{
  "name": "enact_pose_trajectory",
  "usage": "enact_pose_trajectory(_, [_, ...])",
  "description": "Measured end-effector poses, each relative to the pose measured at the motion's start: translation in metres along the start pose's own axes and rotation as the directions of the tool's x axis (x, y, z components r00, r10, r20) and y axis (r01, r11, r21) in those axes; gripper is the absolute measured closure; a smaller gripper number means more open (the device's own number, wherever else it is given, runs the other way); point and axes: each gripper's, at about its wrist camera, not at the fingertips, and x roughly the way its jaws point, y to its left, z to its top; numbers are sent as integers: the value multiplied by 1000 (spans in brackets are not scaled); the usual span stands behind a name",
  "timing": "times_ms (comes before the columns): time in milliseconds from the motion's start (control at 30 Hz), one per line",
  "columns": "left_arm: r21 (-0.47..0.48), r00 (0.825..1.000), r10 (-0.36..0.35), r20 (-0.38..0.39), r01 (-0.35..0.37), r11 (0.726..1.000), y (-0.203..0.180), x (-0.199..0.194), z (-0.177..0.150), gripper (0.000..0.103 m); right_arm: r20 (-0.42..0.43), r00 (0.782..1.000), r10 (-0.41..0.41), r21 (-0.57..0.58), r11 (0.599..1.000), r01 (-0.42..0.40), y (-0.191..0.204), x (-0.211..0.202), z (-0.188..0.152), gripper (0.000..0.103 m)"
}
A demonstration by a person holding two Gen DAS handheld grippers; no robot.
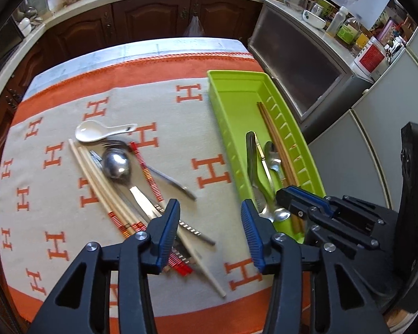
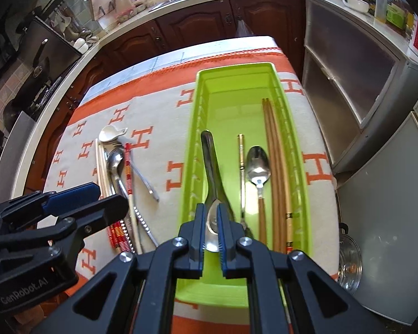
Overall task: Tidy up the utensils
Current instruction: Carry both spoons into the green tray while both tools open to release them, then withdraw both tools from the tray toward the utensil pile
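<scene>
Right claw (image 2: 211, 229) pinching a large steel spoon (image 2: 213, 178) by its bowl end, low inside the green tray (image 2: 292, 128) on the left of its floor — handle pointing away toward the far wall. Already in the tray: small spoon (image 2: 257, 167), a thin gold-trimmed piece (image 2: 241, 167), brown chopsticks (image 2: 276, 167) along the right wall.

Left claw (image 1: 209, 239) spread, nothing between its pads, hanging over the loose pile on the surface (image 1: 55, 194) — pale chopsticks (image 1: 97, 178), red-banded chopsticks (image 1: 146, 168), white ceramic spoon (image 1: 97, 130), metal pieces tangled beneath.

Doing it well, as I judge it: lower the spoon until it lies flat, parallel to the others, then release — don't drop it across the small spoon. For the left, take the topmost piece near one end; the pile overlaps, so a mid-heap grab would likely drag neighbours
</scene>
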Motion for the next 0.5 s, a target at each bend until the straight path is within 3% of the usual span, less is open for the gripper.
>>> enact_pose_trajectory(300, [-58,995,92,36,-90,994,52,-29,-32,49,-13,998,54,-84,995,-55,48,-5,-6,94])
enact_pose_trajectory(500, [-122,993,116,37,-111,986,82,-41,-51,49,-36,995,97,-155,983,-102,85,-2,-10,94])
